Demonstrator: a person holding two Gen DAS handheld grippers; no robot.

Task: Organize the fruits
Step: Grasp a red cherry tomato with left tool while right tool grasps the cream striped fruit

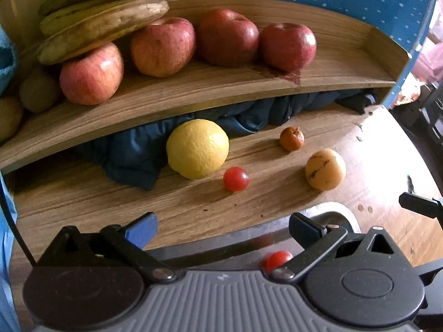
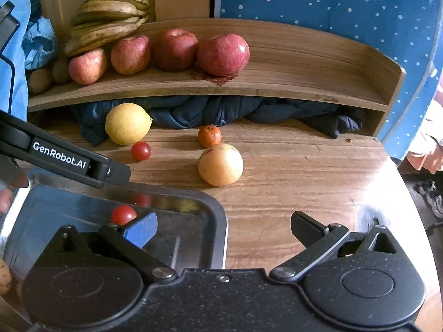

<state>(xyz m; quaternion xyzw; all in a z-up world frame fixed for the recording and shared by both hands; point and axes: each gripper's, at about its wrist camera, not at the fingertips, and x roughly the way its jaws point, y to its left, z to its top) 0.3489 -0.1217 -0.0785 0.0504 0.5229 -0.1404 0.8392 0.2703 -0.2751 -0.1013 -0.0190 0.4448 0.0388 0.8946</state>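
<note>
On the wooden table lie a yellow lemon (image 1: 198, 148) (image 2: 127, 123), a cherry tomato (image 1: 236, 179) (image 2: 141, 151), a small tangerine (image 1: 291, 138) (image 2: 209, 135) and a pale yellow round fruit (image 1: 325, 169) (image 2: 220, 164). A second cherry tomato (image 1: 278, 260) (image 2: 123, 214) lies in the metal tray (image 2: 218, 221) (image 1: 329, 215). My left gripper (image 1: 223, 228) is open and empty above the tray's far edge. My right gripper (image 2: 224, 228) is open and empty over the tray's right rim. The left gripper's body (image 2: 63, 157) shows at the left of the right wrist view.
A raised wooden shelf (image 1: 193, 94) (image 2: 277, 88) holds several red apples (image 1: 227, 37) (image 2: 223, 54), bananas (image 1: 105, 16) (image 2: 108, 16) and kiwis (image 1: 38, 91). Dark blue cloth (image 2: 221, 110) is stuffed under the shelf. The table's edge curves away at the right.
</note>
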